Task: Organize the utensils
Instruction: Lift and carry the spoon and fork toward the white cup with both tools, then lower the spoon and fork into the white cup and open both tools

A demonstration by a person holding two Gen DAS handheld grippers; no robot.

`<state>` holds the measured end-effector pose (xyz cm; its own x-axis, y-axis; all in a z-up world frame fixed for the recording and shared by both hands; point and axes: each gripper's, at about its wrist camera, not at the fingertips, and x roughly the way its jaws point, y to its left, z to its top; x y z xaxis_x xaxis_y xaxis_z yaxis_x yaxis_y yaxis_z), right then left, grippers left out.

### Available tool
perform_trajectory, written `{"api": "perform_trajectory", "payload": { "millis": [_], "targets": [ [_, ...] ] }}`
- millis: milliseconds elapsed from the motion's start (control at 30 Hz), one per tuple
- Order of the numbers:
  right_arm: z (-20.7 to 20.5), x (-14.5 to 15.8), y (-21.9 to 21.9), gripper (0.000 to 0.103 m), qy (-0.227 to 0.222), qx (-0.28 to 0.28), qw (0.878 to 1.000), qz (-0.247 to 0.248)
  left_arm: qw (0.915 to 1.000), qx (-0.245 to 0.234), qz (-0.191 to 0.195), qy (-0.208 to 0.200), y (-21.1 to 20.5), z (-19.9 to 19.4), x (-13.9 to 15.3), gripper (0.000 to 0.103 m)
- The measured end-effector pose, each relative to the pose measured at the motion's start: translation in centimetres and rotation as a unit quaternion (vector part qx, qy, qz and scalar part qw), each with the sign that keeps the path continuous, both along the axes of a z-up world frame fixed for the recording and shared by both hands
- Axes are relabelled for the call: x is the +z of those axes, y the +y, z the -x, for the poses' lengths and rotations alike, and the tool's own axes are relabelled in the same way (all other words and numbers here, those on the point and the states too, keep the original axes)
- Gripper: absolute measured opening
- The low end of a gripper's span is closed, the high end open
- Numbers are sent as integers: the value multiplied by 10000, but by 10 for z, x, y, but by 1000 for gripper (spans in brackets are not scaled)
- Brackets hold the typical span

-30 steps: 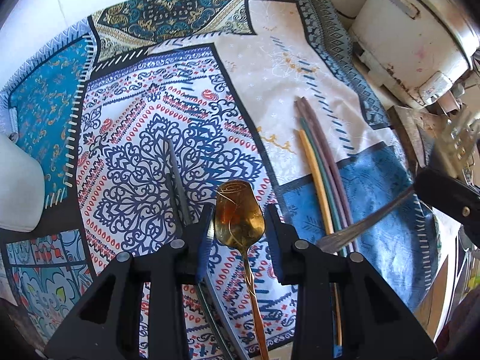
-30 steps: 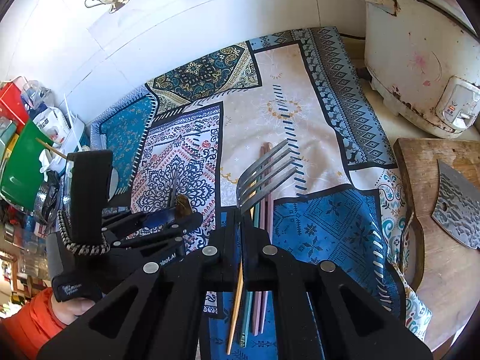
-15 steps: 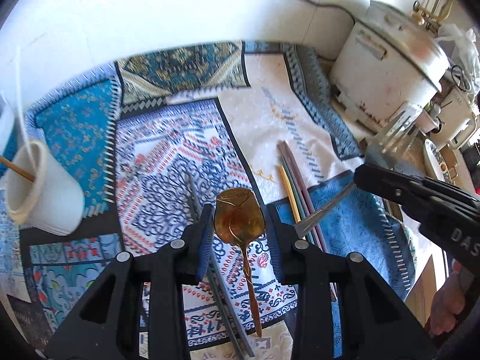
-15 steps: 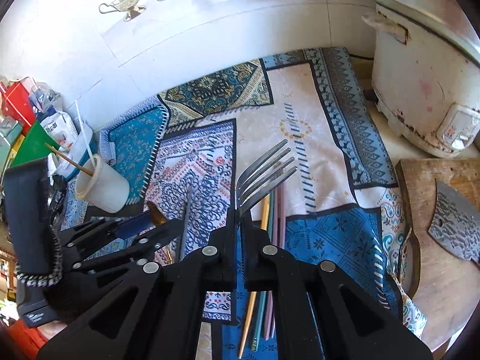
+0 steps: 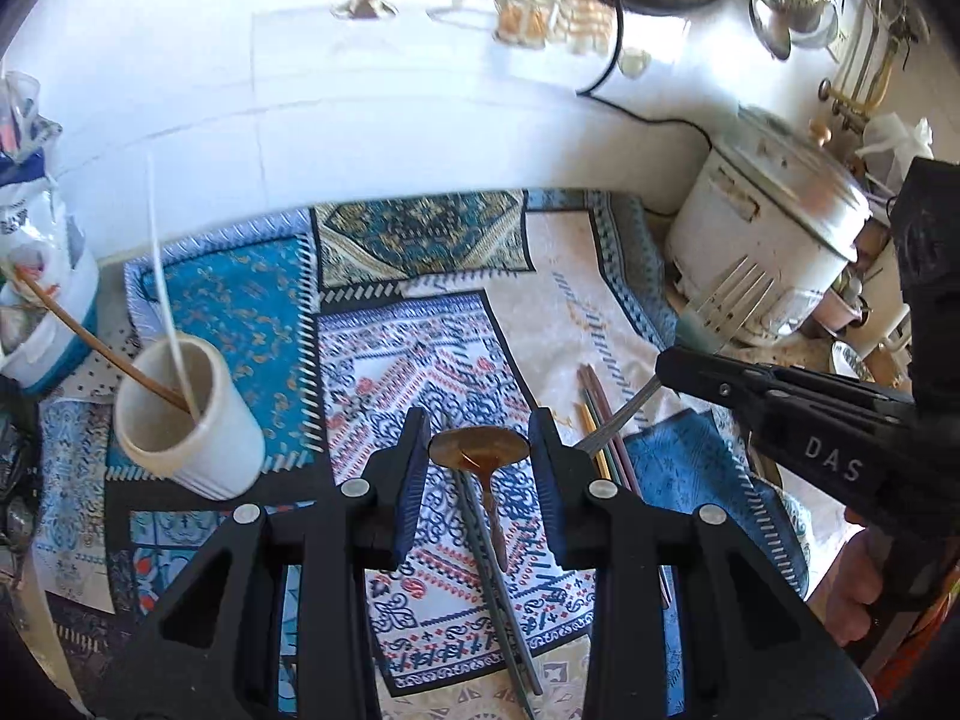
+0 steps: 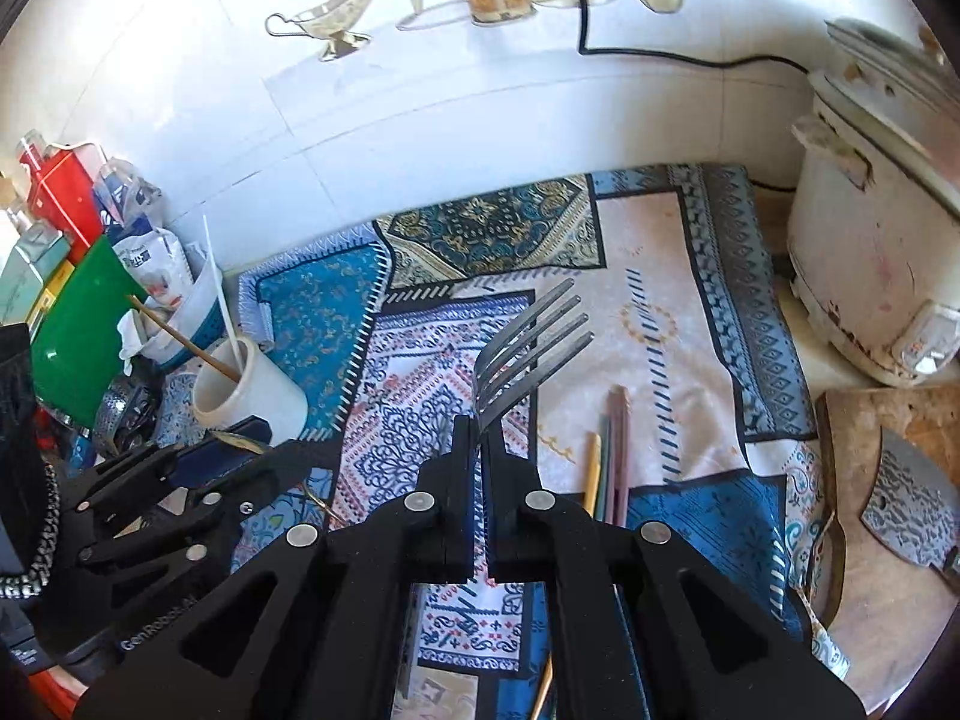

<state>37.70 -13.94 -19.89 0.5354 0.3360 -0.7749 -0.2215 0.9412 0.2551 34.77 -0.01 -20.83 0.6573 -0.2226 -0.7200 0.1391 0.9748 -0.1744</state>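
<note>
Left tool [image 5: 480,450] pinches gold spoon [image 5: 480,449] by its bowl. Right tool [image 6: 480,438] clamps fork [image 6: 528,354], tines up. White cup [image 5: 186,420] far left.

Gold spoon [image 5: 480,450] lifted; steel fork [image 6: 528,348] raised, tines forward.

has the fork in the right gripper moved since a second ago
Yes. The fork has risen off the chopsticks and shifted left, toward the white cup.
</note>
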Motion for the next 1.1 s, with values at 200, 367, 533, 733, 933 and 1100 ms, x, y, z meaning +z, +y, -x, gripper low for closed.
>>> {"api": "perform_trajectory", "payload": {
  "millis": [200,367,533,733,933,1100],
  "targets": [
    [-7,23,23,2,-267,154,9995,19,9991,225,17,-367,27,3,30,33],
    [-12,44,46,2,-521,333,9981,4,9968,444,-9,-664,54,6,52,33],
    [-17,61,74,2,-730,542,9959,-19,9933,688,26,-928,84,12,72,33],
    [-22,70,115,2,-839,873,9926,-66,9877,977,-23,-1222,121,20,91,33],
    [-25,66,146,2,-827,1113,9903,-55,9843,1166,-70,-1326,153,20,98,33],
    [-32,58,172,2,-718,1267,9893,-15,9834,1271,-68,-1295,172,15,92,33]
  ]
}}
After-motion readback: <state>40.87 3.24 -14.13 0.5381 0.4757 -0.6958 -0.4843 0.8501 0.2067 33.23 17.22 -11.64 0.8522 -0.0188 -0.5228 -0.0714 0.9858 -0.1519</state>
